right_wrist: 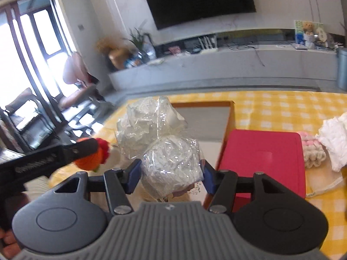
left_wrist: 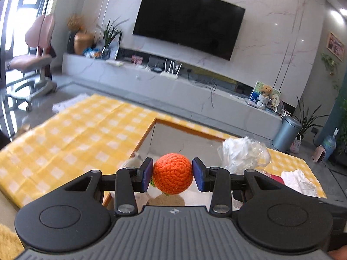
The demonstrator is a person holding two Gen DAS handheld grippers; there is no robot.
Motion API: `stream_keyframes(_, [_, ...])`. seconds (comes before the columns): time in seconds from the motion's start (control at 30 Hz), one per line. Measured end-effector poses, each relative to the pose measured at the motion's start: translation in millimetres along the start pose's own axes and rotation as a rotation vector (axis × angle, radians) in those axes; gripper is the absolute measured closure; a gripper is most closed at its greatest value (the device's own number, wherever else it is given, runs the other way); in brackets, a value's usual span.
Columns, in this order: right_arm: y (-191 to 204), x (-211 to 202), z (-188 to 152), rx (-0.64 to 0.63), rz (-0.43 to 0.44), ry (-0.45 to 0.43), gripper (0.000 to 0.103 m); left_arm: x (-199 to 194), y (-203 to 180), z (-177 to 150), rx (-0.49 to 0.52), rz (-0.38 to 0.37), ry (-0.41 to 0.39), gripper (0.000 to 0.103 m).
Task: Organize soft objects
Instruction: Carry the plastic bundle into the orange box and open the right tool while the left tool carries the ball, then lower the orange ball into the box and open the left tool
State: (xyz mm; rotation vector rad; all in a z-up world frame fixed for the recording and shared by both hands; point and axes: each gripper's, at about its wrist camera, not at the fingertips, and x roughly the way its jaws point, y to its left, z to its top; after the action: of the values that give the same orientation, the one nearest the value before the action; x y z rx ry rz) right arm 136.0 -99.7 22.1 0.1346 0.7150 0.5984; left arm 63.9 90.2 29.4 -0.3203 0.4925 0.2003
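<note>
the left gripper (left_wrist: 172,174) holds an orange crochet ball (left_wrist: 172,174) pinched between its blue pads, jaws narrowed to the ball's width, lifted above the open box (left_wrist: 186,134) set in the yellow checked tablecloth (left_wrist: 71,138). the right gripper (right_wrist: 171,171) clamps a white bundle wrapped in clear plastic (right_wrist: 171,164), its second lobe standing up beyond the fingers. both loads hang near the box, likely so each can drop inside. a red lid (right_wrist: 262,160) lies just beside the box, and a white cloth (right_wrist: 334,138) and pink knitted piece (right_wrist: 312,151) wait on the table.
</note>
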Motion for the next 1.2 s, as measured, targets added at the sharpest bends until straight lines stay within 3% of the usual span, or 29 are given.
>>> stream_keyframes(0.07, [5.3,15.4,-1.0,-0.049,-0.081,0.017,0.046,2.1,3.9,-3.9,-0.003,-0.003,0.014,0.058])
stream_keyframes(0.23, [16.1,38.6,-8.9,-0.157,-0.147,0.032,0.045,6.8,5.5,-10.5,-0.01,-0.001,0.049,0.058])
stream_keyframes(0.33, [18.6,44.5,-8.7,-0.21,-0.224,0.016,0.036,8.3,1.5,-14.3,-0.01,0.003,0.064,0.058])
stream_keyframes(0.4, [16.3,47.2,-10.7,-0.207,-0.258,0.008,0.023,8.2,0.2,-14.7,-0.004,0.002,0.067,0.058])
stream_keyframes(0.63, [5.9,18.0,-3.4,-0.093,-0.191,-0.026,0.022,8.2,-1.3,-14.2,0.016,-0.043,0.088,0.058])
stream_keyframes(0.97, [-34.0,-11.8,6.8,0.053,-0.22,-0.08,0.022,42.4,-25.3,-40.0,0.086,-0.296,0.325,0.058])
stream_keyframes(1.1, [-46.3,-13.0,4.6,0.093,-0.23,-0.067,0.022,55.5,-33.3,-53.2,0.093,-0.326,0.408,0.058])
stream_keyframes(1.2, [-48.7,-12.9,3.6,0.107,-0.228,-0.059,0.022,57.0,-39.3,-57.3,0.126,-0.307,0.409,0.058])
